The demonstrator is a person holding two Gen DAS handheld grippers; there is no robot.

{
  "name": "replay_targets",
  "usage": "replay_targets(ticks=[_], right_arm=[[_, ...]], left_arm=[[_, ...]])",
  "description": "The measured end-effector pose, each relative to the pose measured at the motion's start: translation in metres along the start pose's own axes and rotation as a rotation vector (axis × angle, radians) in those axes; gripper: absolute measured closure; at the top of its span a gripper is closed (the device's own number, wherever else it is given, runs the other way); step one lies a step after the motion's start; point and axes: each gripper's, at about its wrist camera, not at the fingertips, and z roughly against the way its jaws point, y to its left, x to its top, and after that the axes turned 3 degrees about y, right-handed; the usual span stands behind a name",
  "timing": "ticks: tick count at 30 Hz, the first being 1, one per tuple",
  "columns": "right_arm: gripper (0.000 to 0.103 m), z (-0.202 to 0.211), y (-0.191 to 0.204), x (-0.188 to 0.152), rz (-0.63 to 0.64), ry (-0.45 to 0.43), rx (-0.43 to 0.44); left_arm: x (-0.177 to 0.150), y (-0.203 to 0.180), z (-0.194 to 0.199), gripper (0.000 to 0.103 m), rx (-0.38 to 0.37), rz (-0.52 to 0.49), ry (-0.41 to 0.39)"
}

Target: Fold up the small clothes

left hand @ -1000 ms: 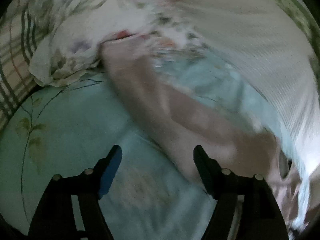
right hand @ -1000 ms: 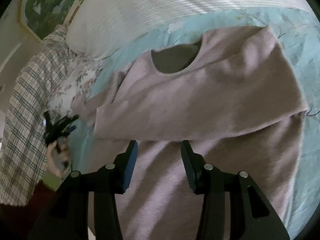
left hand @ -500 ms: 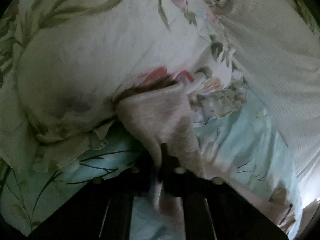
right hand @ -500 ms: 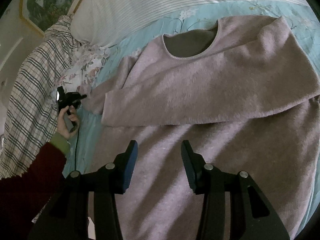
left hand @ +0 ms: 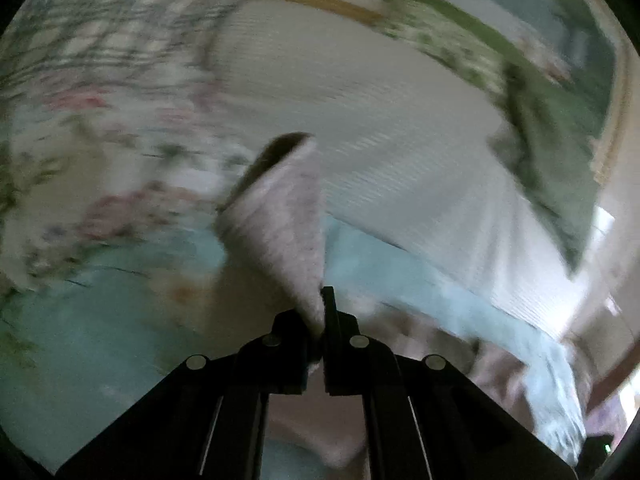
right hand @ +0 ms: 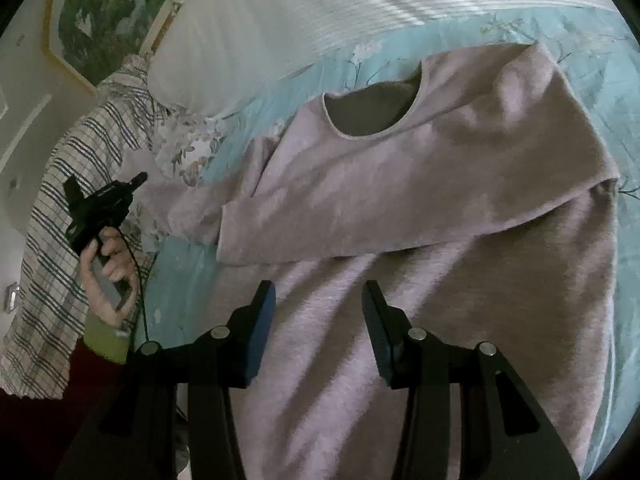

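Plaid blanket (right hand: 60, 216): far left in the right wrist view, white with dark checked lines, draped at the edge of the bed.
Person's hand (right hand: 106, 268): in front of the plaid blanket, wrapped round a handle, with a green cuff and a dark red sleeve (right hand: 36, 412) below it.
Left gripper (right hand: 138, 180): black, raised above that hand in the right wrist view. In its own blurred view (left hand: 322, 312) the jaws are clamped together on the sleeve cuff.
Sleeve cuff (left hand: 280, 216): pale pink and fuzzy, standing up out of the closed jaws, its dark opening at the top, lifted clear of the sheet.
Floral pillow (right hand: 192, 152): between the plaid blanket and the sweater, touching the sweater's left sleeve.
White ribbed pillow (right hand: 304, 12): across the top of the bed, beyond the sweater's neckline.
Sweater (right hand: 420, 216): pale pink, spread on the bed sheet (right hand: 520, 32) with its round neck towards the white ribbed pillow. One sleeve is folded across the chest from the right shoulder; the body runs down under the right gripper.
Right gripper (right hand: 318, 312): jaws parted, nothing between them, hovering over the lower body of the sweater. Whether the tips touch the fabric cannot be told.
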Motion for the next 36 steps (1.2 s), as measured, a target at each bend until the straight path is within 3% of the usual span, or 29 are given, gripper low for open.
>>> replay_targets(ticks=[8,11,16,22,24,26,27,29,34,36], right_arm=[[0.057,0.037,-0.033,-0.006,-0.077,-0.085,-0.022],[0.057,0.057,-0.053,-0.006,-0.124,-0.139,-0.043],[0.057,0.080,-0.085,-0.006,-0.199,-0.188,-0.085],[0.057,0.087,-0.098,-0.006,-0.225,-0.205,-0.103],[0.056,0.083,-0.096,-0.004,-0.226,-0.206,-0.099],[0.050,0.077,-0.091,0.002,-0.223,-0.202,-0.086],[0.042,0.074,-0.090,0.005,-0.220,-0.199,-0.081],[0.038,0.066,-0.084,0.009,-0.207,-0.193,-0.066],[0.038,0.032,-0.069,0.030,-0.169,-0.145,-0.084],[0.038,0.017,-0.069,0.039,-0.160,-0.124,-0.108]], left_arm=[[-0.058,-0.163,-0.030,0.100,-0.247,-0.202,0.118],[-0.094,-0.209,-0.058,0.100,-0.277,-0.265,0.199],[-0.160,-0.254,-0.122,0.100,-0.251,-0.352,0.351],[-0.211,-0.263,-0.157,0.096,-0.220,-0.421,0.456],[-0.219,-0.260,-0.163,0.080,-0.215,-0.418,0.503],[-0.222,-0.255,-0.158,0.043,-0.211,-0.403,0.517],[-0.222,-0.251,-0.151,0.037,-0.210,-0.393,0.507],[-0.218,-0.241,-0.133,0.028,-0.203,-0.369,0.483],[-0.205,-0.202,-0.087,0.027,-0.177,-0.314,0.445],[-0.199,-0.177,-0.065,0.027,-0.111,-0.308,0.400]])
